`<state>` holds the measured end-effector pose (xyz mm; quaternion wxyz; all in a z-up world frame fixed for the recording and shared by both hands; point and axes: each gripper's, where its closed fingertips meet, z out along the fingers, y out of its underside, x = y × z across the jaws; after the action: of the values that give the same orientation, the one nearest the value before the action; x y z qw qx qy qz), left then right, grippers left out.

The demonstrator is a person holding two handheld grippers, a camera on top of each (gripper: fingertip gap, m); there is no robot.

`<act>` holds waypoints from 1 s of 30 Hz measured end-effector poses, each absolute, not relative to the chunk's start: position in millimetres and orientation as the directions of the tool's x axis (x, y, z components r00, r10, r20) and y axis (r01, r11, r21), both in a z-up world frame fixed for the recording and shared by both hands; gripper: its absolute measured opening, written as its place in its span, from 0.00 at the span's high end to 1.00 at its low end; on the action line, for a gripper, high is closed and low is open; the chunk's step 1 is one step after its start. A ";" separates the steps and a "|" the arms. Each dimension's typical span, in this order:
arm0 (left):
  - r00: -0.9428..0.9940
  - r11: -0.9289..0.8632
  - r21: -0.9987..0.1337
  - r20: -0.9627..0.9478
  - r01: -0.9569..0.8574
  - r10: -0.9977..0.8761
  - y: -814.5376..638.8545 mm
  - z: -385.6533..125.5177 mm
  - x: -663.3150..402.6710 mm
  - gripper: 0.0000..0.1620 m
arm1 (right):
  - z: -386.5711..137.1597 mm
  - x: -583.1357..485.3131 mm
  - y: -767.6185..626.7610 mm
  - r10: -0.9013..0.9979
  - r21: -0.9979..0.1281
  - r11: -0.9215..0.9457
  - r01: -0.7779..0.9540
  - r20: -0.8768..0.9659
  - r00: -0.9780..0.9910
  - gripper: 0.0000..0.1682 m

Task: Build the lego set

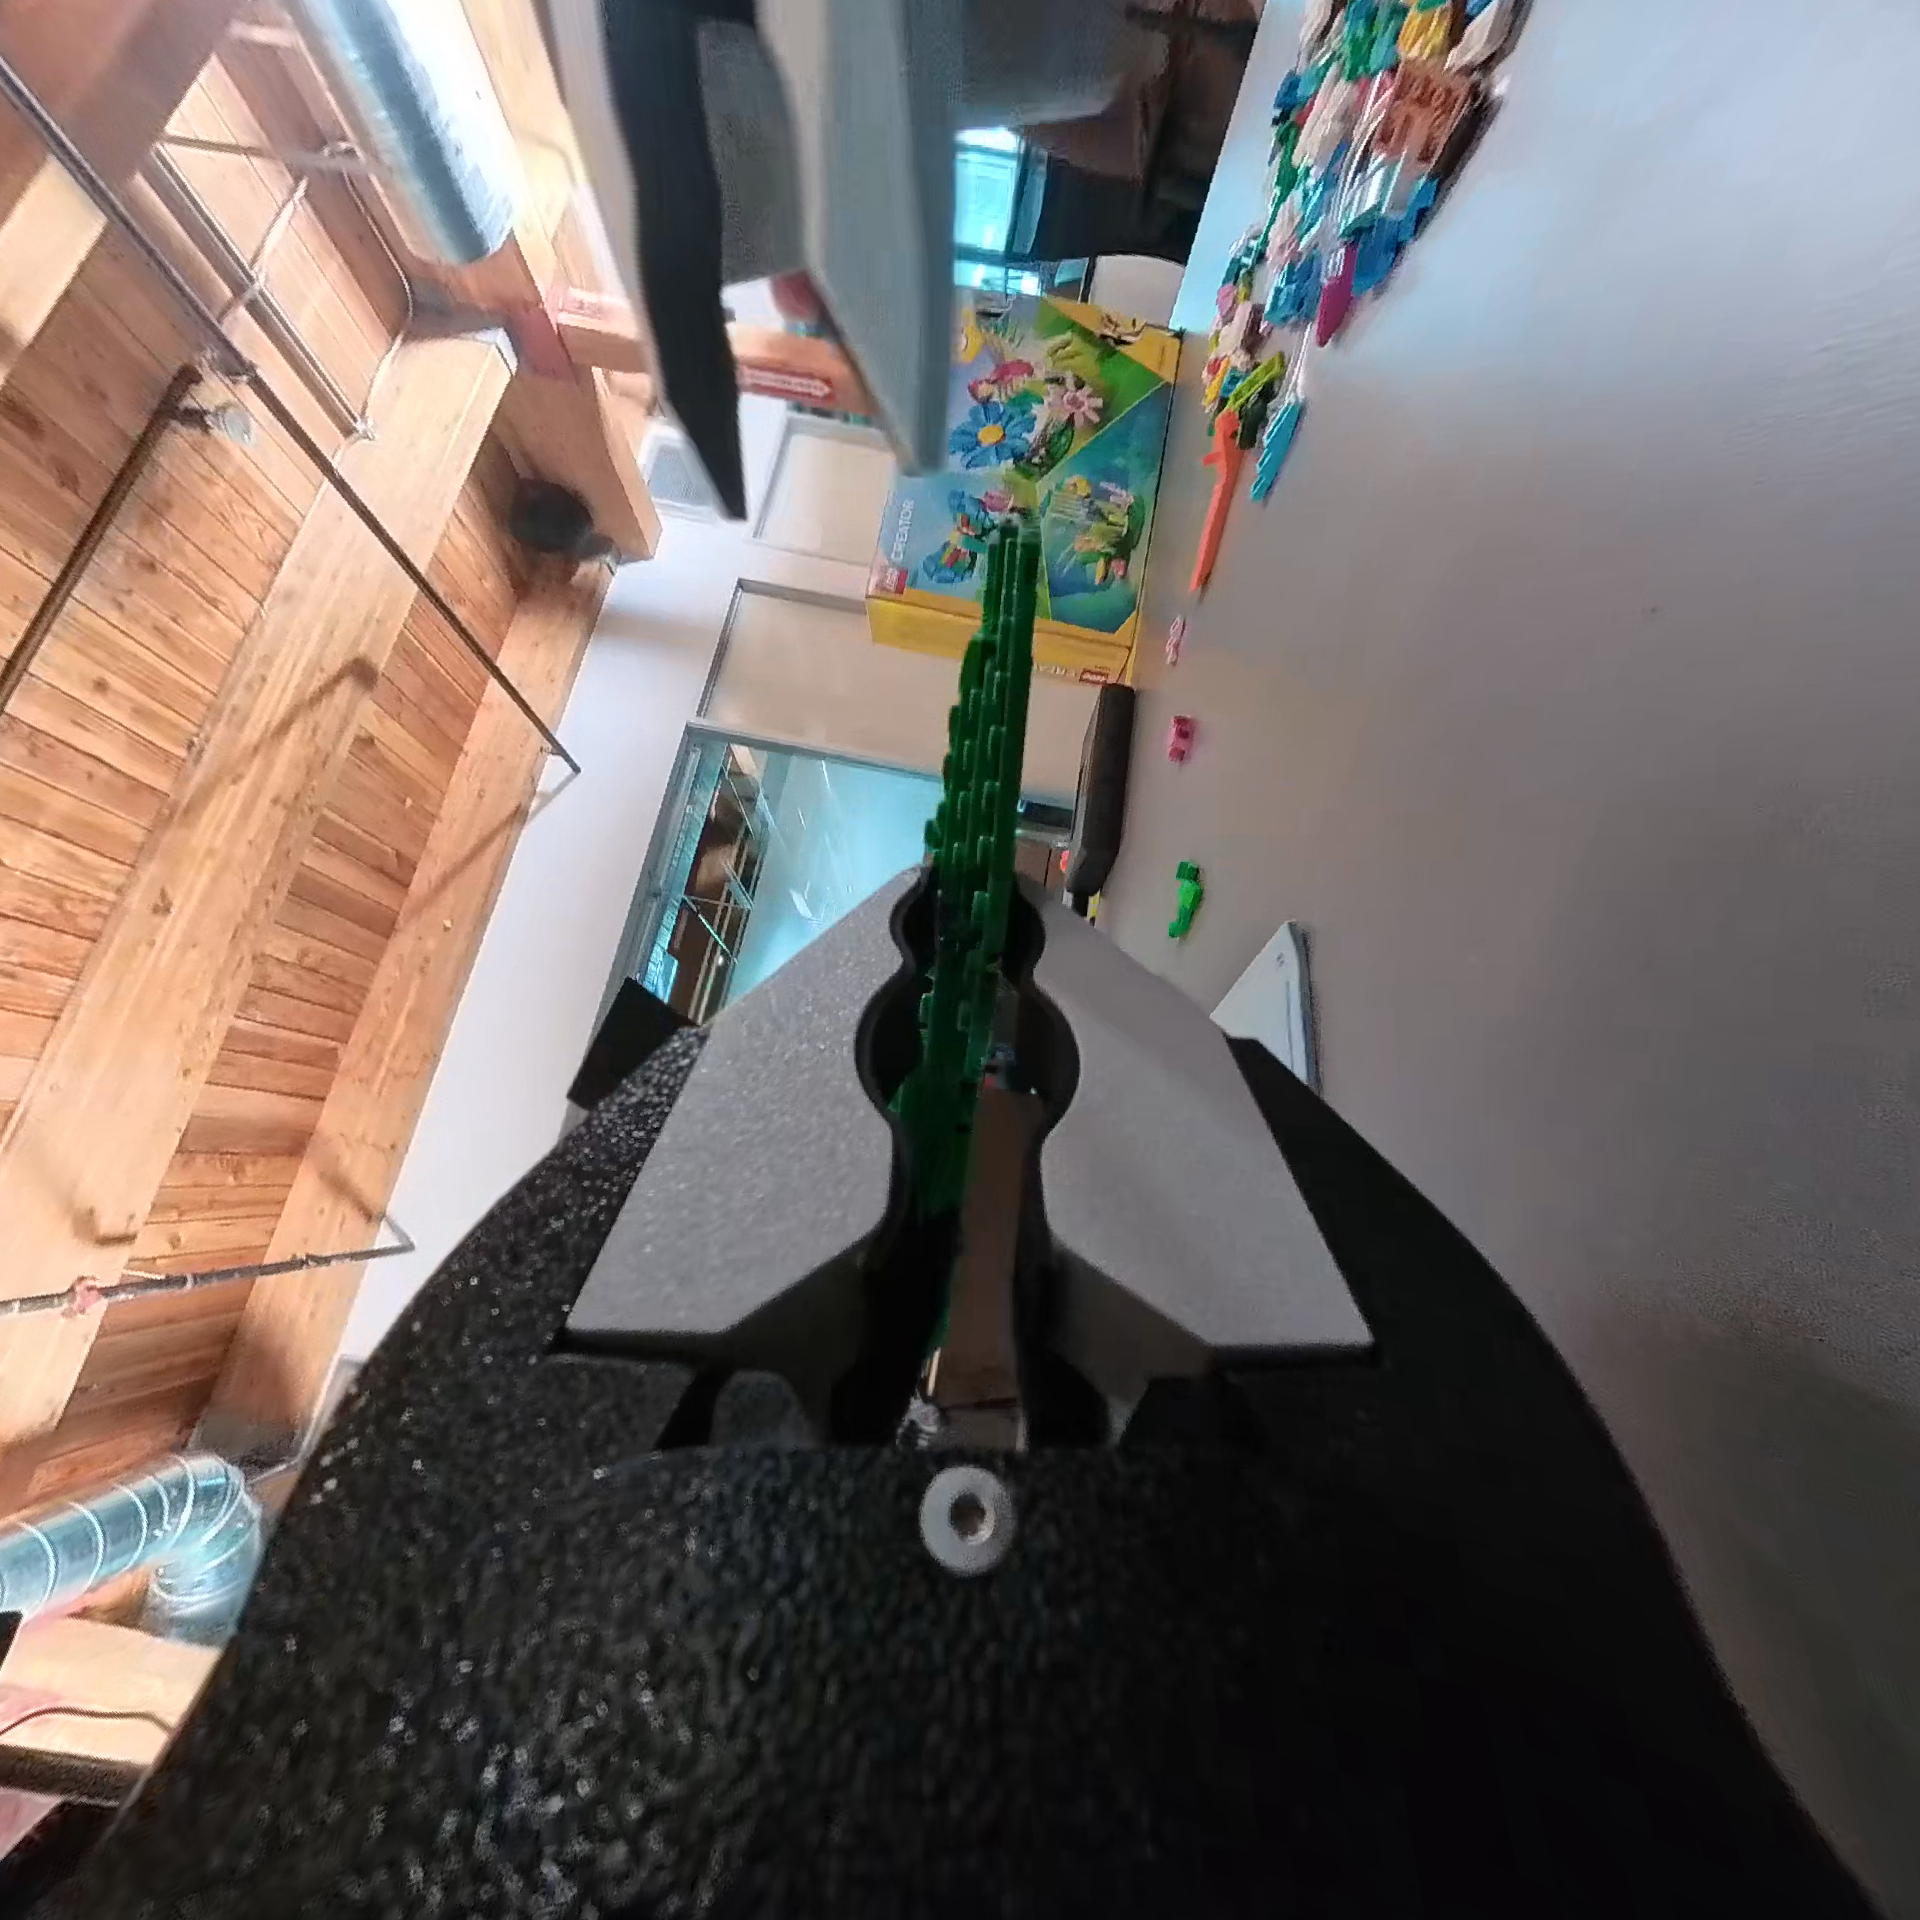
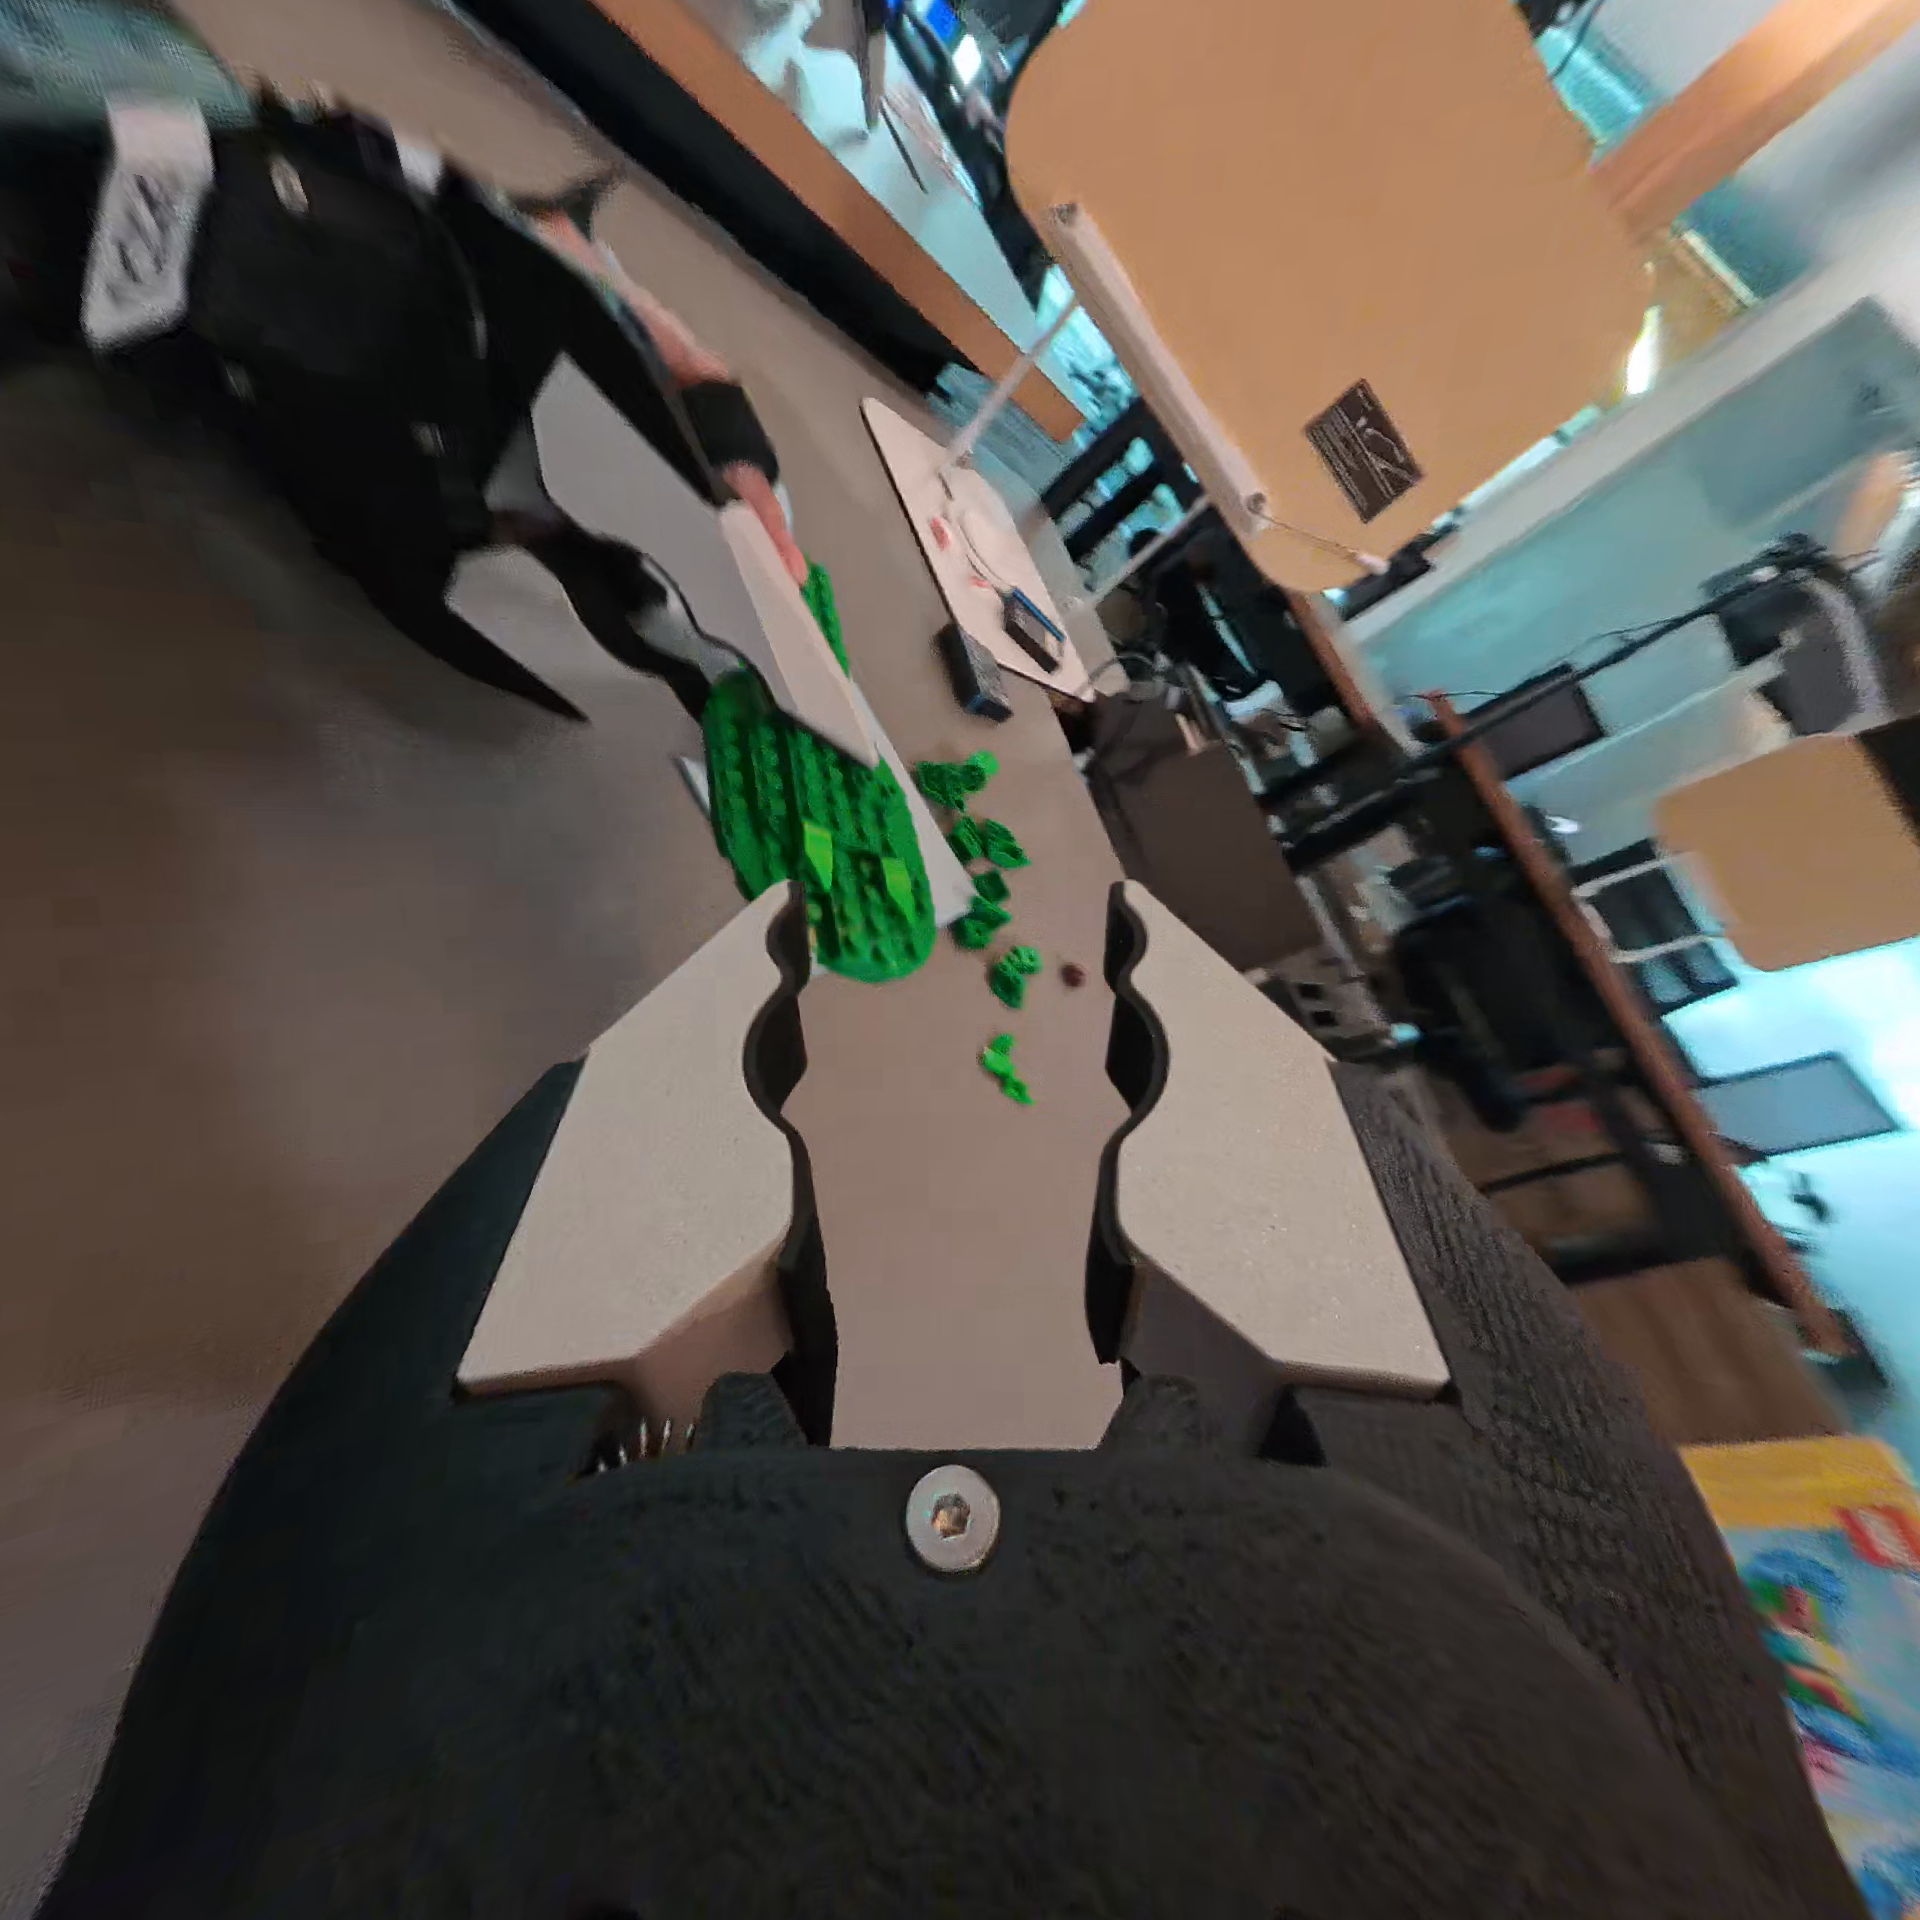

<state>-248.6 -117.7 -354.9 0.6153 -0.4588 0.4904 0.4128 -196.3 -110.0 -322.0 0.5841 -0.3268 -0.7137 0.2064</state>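
Stretching under everything is the pale tabletop, with a yellow box standing at its far end in the left wrist view and a heap of mixed coloured bricks beyond it. Next in size is the green plate, a long studded build held off the surface. The left gripper has its fingers closed on the plate, edge-on, so in its own view the plate's long axis runs straight out ahead, away from the camera. The right gripper hangs with its fingers spread apart and empty. From the right gripper, the plate lies ahead and to its left, its lower rounded end just past the left fingertip. Smallest are the loose green bricks, scattered on the tabletop just beside the plate and almost dead ahead between the open fingers. My guess is that the right gripper, being nearer, takes one of these next, a short reach forward.
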 end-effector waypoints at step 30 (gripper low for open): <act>0.176 0.229 -0.166 -0.984 -0.959 0.028 -115.4 -358.4 -249.0 0.94 | -377.2 -228.9 -102.6 0.216 -0.142 0.899 0.414 0.967 -0.138 0.80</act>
<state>-249.0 -115.4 -358.4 0.6067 -0.4692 0.4962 0.4069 -228.9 -102.6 -377.2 0.6222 -0.2099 -0.7500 -0.0795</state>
